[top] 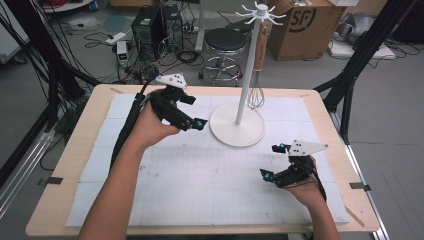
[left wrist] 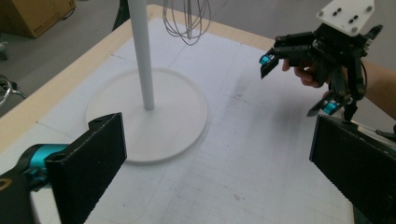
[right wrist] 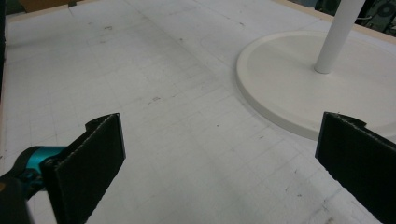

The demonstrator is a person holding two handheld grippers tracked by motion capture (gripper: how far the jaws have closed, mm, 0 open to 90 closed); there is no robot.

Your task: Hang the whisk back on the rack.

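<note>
A white stand rises from a round base [top: 236, 127] at the middle back of the mat, and its pole [top: 247, 80] carries hooks at the top. A wire whisk [top: 256, 92] with a wooden handle hangs from one hook beside the pole. My left gripper [top: 192, 112] hovers just left of the base, open, with nothing between its jaws. From the left gripper view, its own jaws [left wrist: 217, 158] stand wide apart over the base [left wrist: 154, 116] and mat. At the front right, my right gripper [top: 274, 161] is open and empty; its jaws [right wrist: 219, 163] frame bare mat beside the base [right wrist: 289, 79].
A white gridded mat [top: 200, 175] covers the wooden table [top: 65, 165]. Behind the table stand a round stool [top: 226, 42], computer towers [top: 155, 25] and a cardboard box [top: 300, 25]. Black frame legs [top: 350, 75] flank the right side.
</note>
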